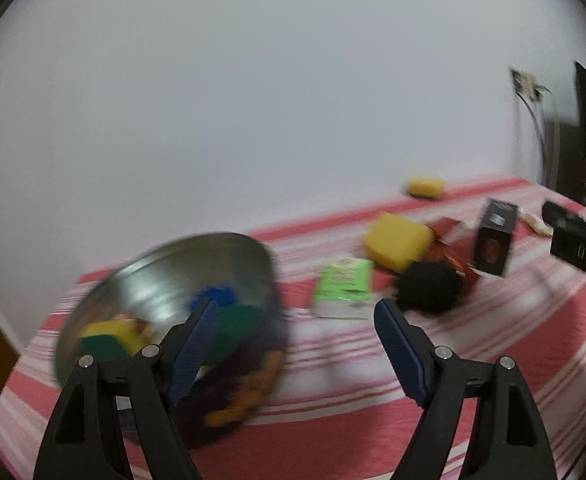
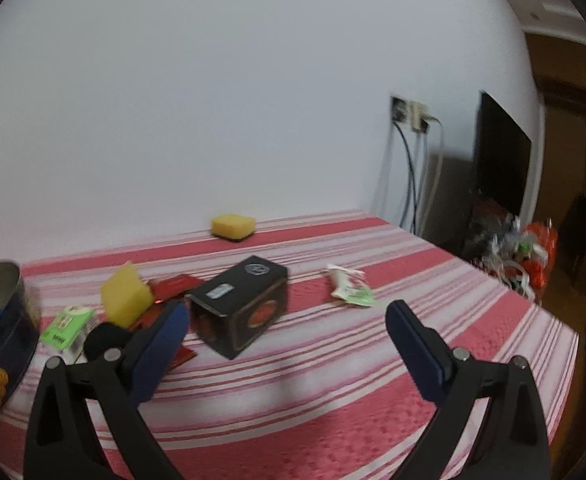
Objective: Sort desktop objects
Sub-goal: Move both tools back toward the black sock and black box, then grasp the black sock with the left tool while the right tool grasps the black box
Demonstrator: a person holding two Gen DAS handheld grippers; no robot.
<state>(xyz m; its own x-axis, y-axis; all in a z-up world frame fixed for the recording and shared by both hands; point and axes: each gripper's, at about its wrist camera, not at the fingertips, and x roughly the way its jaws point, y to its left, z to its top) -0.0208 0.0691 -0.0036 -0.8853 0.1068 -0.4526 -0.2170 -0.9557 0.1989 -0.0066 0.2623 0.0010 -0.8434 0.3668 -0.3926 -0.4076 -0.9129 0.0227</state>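
a: edges? room to move?

b: striped red and white cloth [image 2: 333,412] covers the table. far edge runs along the white wall [image 2: 213,100], right edge drops off near the cables [image 2: 407,184] and dark screen [image 2: 501,160]. the near right half of the cloth is bare; clutter sits centre-left.

a: what's what?

b: round metal tin [image 1: 197,268], shiny inside, dark printed outside, blurred, holding blue, green and yellow bits. yellow sponge block [image 2: 125,300] leans on red packets [image 2: 173,286]. black fuzzy ball [image 2: 103,338] just beside it. green and white sachet [image 2: 67,326] flat, near the tin. black cardboard box [image 2: 241,306] tilted on a corner. second sponge [image 2: 233,227] alone by the wall. another green sachet [image 2: 351,290] right of the box.

a: claws?

b: left gripper [image 1: 293,312] wide, nothing between the fingers; tin just beyond its left finger, ball near its right one. right gripper [image 2: 289,318] wide too, empty; box sits ahead between its fingers, untouched.
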